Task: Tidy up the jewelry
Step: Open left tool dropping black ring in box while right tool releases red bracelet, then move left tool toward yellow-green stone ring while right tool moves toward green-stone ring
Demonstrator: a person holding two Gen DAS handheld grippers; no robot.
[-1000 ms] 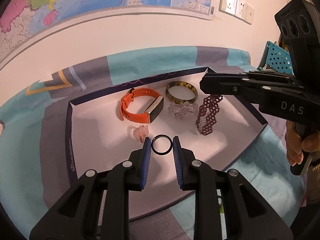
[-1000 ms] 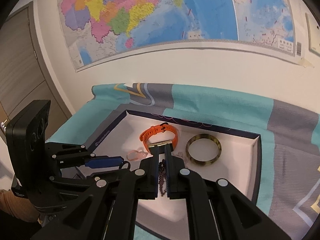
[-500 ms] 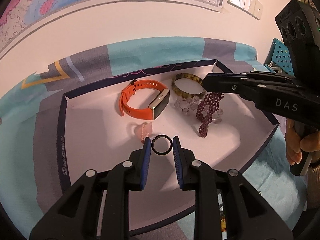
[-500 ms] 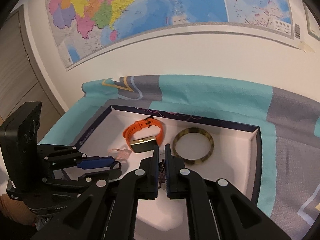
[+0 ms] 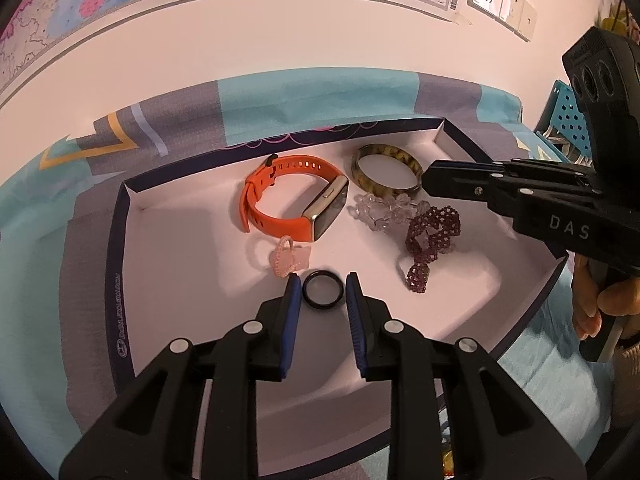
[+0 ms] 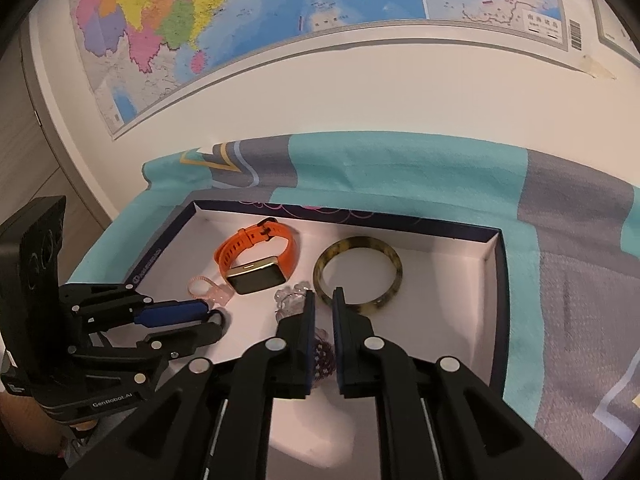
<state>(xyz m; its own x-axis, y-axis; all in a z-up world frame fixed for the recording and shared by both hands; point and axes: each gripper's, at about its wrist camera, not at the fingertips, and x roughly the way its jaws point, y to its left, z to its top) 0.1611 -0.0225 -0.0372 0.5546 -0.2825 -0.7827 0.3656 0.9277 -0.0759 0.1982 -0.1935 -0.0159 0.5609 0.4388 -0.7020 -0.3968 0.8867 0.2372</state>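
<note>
A white tray with dark rim (image 5: 120, 248) (image 6: 496, 280) holds the jewelry. My left gripper (image 5: 322, 292) is shut on a black ring (image 5: 322, 290), low over the tray beside a pink beaded piece (image 5: 290, 258). An orange smart band (image 5: 288, 200) (image 6: 256, 256), a tortoiseshell bangle (image 5: 386, 172) (image 6: 358, 274) and a clear bead bracelet (image 5: 380, 212) (image 6: 292, 300) lie further back. The purple bead bracelet (image 5: 430, 240) lies in the tray under my right gripper (image 6: 323, 308), whose jaws stand slightly apart with nothing between them. The right gripper also shows in the left view (image 5: 432, 178).
The tray sits on a teal and grey patterned cloth (image 6: 400, 168) against a white wall with a map (image 6: 280, 8). Wall sockets (image 5: 504, 4) are at the upper right, and a blue perforated basket (image 5: 568, 120) stands at the far right.
The purple bead bracelet left my right gripper and now lies in the tray; the right jaws opened a little. My left gripper sank lower toward the tray with the black ring.
</note>
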